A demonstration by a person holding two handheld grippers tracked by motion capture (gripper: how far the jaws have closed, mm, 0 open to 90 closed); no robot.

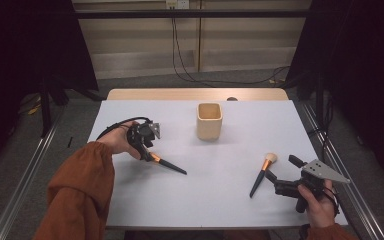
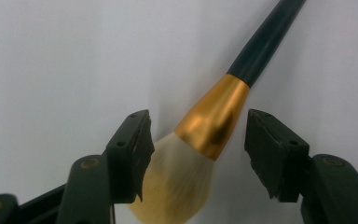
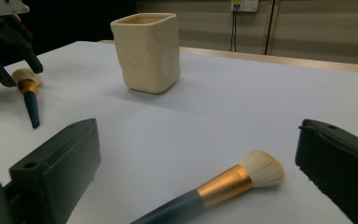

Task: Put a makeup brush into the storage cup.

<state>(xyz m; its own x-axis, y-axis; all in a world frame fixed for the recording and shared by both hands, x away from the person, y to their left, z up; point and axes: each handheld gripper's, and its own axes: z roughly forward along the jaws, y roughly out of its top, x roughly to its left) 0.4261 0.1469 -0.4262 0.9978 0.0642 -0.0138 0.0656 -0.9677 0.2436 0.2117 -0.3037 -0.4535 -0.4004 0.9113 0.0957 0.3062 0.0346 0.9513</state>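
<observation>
Right hand-held gripper near table edge, jaws apart

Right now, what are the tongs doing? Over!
Left tongs open, straddling one brush, not gripping. Right tongs open beside second brush. Cup upright mid-table, nothing blocking it.

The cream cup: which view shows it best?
The right gripper view: the cream cup stands close, side on, with its dented wall and open rim clear. The high view shows it smaller, from above, standing upright near the table's far middle, apart from both brushes.
</observation>
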